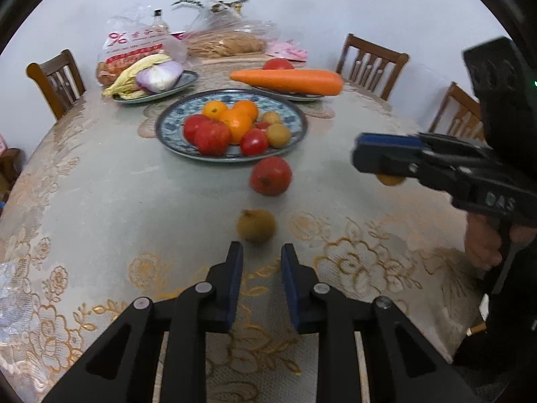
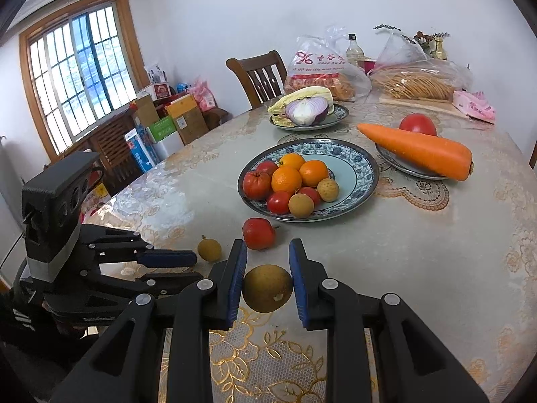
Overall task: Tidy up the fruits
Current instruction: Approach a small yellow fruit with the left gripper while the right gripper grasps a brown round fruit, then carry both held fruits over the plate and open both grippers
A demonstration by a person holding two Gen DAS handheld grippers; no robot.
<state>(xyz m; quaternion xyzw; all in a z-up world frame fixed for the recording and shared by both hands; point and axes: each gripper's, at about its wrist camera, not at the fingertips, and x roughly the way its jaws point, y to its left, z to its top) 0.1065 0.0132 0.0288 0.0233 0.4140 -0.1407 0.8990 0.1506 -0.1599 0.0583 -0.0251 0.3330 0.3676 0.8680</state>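
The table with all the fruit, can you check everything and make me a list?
Surface: table under a floral cloth.
Job's things: fruit plate part full; red fruit and small brown fruit loose on the cloth.
Clutter: carrot, onion, bagged food.
Grippers: right gripper shut on yellow-brown fruit; left gripper open, empty.
Cables: nothing seen.
Surroundings: chair, window, boxes.

You get soft daylight from the window; picture edges bend and go dark, and the table shines.
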